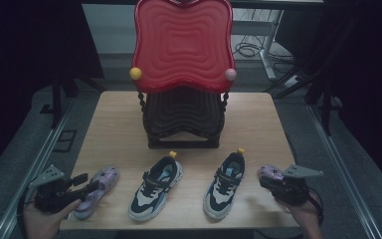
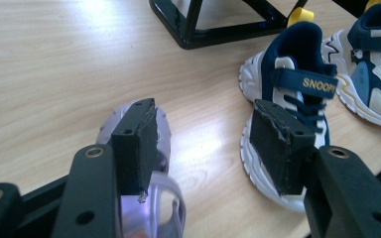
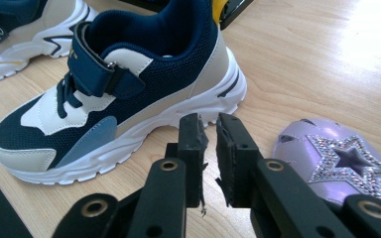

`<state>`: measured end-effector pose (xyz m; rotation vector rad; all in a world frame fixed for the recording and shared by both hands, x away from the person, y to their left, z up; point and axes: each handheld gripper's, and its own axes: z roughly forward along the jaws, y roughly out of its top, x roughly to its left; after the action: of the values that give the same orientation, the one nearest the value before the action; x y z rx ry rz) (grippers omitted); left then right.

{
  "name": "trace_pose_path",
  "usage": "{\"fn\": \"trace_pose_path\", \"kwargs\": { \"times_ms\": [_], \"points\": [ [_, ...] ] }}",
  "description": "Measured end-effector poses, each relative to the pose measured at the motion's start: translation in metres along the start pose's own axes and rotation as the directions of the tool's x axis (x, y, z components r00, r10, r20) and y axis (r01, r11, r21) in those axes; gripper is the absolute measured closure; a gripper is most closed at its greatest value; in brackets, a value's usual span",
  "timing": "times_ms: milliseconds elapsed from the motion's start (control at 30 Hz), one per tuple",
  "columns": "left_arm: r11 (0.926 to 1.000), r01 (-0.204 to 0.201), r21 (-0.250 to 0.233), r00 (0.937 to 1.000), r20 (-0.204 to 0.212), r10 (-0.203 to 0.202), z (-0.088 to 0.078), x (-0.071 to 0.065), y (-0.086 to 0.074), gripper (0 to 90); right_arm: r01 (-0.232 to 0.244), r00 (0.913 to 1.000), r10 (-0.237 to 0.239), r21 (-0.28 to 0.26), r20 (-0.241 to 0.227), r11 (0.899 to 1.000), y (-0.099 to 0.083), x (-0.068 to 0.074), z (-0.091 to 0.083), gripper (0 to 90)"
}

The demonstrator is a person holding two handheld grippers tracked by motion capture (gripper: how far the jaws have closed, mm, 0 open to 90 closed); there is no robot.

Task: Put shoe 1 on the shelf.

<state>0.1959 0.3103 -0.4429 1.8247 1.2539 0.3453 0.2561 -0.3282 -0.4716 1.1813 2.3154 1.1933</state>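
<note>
High view. I work two hand-held grippers at the near edge of a wooden table [image 1: 114,107]. Four shoes stand in a row along that edge: a lilac clog [image 1: 96,191] at near left, two navy-and-white sneakers [image 1: 156,188] [image 1: 225,185] in the middle, and a second lilac clog [image 1: 270,172] at near right. Beyond them stands a two-tier rack [image 1: 183,122] with a red wavy top shelf [image 1: 183,45] and a dark lower shelf, both bare. My left gripper [image 1: 82,186] lies over the left clog; my right gripper [image 1: 266,181] sits at the right clog.

Left gripper view. The jaws stand wide apart. One pad [image 2: 136,144] lies over the lilac clog [image 2: 161,198]; the other is in front of the sneaker marked SNOOPY [image 2: 287,119]. Bare table shows between them, so I judge nothing gripped.

Right gripper view. The jaws stand a narrow gap apart with nothing between the pads [image 3: 193,148]. The star-studded lilac clog [image 3: 337,158] lies just right of them, ungripped; the other sneaker [image 3: 124,94] lies beyond, to the left.

Progress, as I judge it: the work looks like shelving the shoes, with the clogs first in hand. No shoe is on the rack and neither clog is held, so all four placements remain
</note>
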Motion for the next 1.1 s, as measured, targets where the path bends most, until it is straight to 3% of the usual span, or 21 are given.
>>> {"fn": "trace_pose_path", "kwargs": {
  "times_ms": [367, 633, 967, 1100],
  "points": [
    [0.9993, 0.006, 0.036, 0.9999, -0.010, -0.005, -0.003, 0.001, -0.024, 51.4, -0.022, 0.9996, 0.023, -0.017, 0.015, 1.000, -0.004, -0.003, -0.005, 74.1],
    [0.9962, 0.003, 0.087, 0.9998, -0.019, -0.001, -0.003, 0.003, -0.031, 53.9, -0.026, 0.9994, 0.026, -0.022, 0.021, 0.999, -0.004, -0.004, -0.008, 72.5],
    [0.9817, -0.015, 0.190, 0.9980, -0.057, 0.026, 0.015, 0.005, -0.043, 61.1, -0.031, 0.9991, 0.032, -0.020, 0.027, 0.999, -0.005, -0.005, -0.008, 71.9],
    [0.9754, -0.025, 0.219, 0.9980, -0.052, 0.037, 0.020, 0.005, -0.044, 64.1, -0.034, 0.9991, 0.034, -0.019, 0.026, 0.999, -0.006, -0.005, -0.010, 71.9]
  ]
}}
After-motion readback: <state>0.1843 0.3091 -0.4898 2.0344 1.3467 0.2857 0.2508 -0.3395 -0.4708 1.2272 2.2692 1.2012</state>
